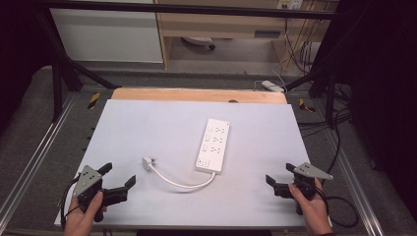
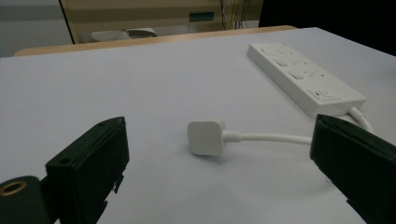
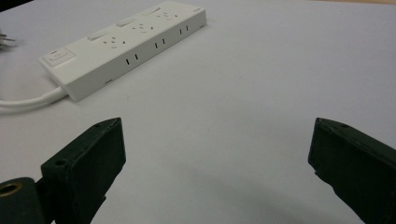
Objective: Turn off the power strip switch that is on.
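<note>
Both tools, the left tool (image 1: 120,181) and the right tool (image 1: 279,178), rest spread and empty on the tabletop (image 1: 147,123). The plug (image 2: 206,136) lies just ahead of the left tool, the power strip (image 1: 213,145) beyond; likely approach stage, next closing on the plug.

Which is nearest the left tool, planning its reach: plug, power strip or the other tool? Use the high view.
From the left tool:
1. Plug, just ahead.
2. Power strip, mid-table.
3. Right tool, at the opposite near corner.
</note>
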{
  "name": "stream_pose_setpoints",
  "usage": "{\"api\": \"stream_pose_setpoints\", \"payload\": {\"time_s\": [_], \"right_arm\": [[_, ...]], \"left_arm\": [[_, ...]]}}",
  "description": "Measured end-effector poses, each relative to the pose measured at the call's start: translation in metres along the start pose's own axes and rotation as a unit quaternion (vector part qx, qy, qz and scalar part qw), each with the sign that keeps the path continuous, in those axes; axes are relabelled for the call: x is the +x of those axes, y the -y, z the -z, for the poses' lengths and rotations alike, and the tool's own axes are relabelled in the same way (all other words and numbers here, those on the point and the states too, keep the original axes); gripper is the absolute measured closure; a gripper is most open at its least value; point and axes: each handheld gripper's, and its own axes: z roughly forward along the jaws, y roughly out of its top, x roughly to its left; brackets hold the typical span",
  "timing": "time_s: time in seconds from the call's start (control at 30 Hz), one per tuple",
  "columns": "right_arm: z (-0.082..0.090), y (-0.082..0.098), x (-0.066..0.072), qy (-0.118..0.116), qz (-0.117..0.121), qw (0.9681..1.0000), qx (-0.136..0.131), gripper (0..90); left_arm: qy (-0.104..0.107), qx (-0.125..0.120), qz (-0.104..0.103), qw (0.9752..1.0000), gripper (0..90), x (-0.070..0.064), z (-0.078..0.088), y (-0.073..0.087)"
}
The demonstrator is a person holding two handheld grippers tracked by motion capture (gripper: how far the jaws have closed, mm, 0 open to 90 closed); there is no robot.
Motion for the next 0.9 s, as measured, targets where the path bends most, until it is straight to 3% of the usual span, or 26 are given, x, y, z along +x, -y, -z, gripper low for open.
{"api": "stream_pose_setpoints", "payload": {"time_s": [0.5,0.9], "right_arm": [[0.004,-0.003,0.002,-0.001,-0.002,0.9999,-0.016,3.3],[0.009,-0.010,0.005,-0.009,0.001,0.9986,-0.052,4.0]], "left_arm": [[0.001,0.002,-0.001,1.0000,4.5,0.001,0.000,0.000],[-0.001,0.003,-0.005,1.0000,4.4,0.001,0.000,0.000]]}}
